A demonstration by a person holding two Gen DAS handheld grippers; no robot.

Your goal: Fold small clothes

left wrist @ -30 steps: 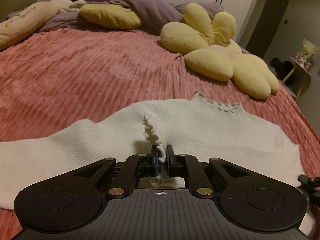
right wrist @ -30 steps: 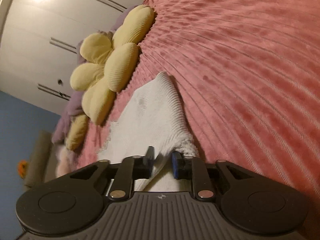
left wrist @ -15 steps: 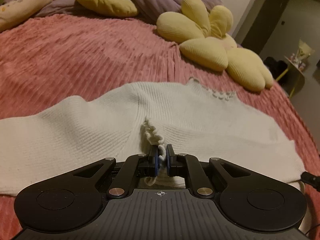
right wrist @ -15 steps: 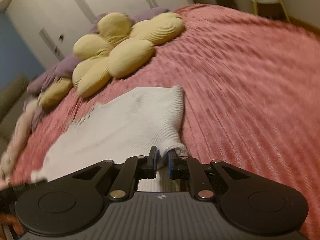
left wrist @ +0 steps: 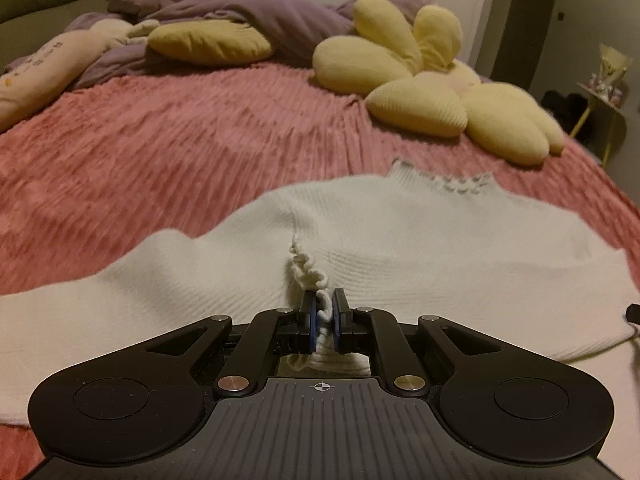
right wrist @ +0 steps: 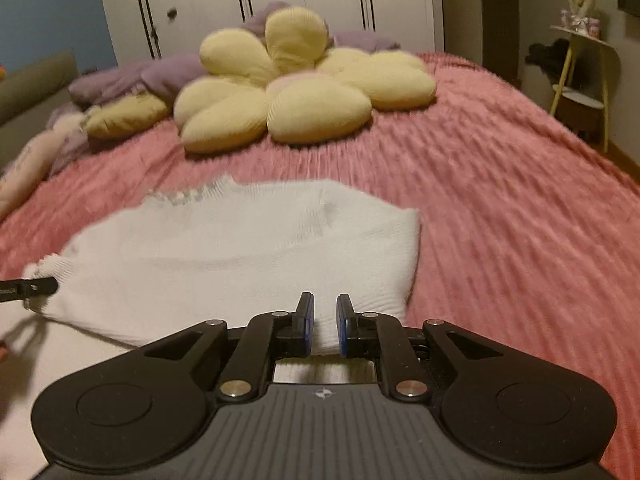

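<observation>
Sweater (left wrist: 400, 240), white ribbed knit, lies spread flat on the pink bedspread (left wrist: 160, 140), in the near half of the bed. Collar with frilled trim points toward the pillow end; one sleeve runs out toward the left edge of the bed in the left wrist view.

Left hand-held gripper (left wrist: 323, 312): jaws pinched on a bunched ruffle of the sweater's frilled hem. The pinched fabric stands up as a small crinkled ridge just ahead of the fingertips; the rest of the knit lies flat beyond it.

Right hand-held gripper (right wrist: 325, 312): jaws parted, a clear gap between the blue pads, nothing clamped. It sits over the near right part of the sweater (right wrist: 240, 248), whose folded right side edge lies just ahead and to the right of the fingertips. White knit shows under and between the fingers.

Flower cushion (right wrist: 288, 92), yellow, rests near the pillow end, well apart from the sweater. Purple blanket (left wrist: 240, 12) heaped behind it.
</observation>
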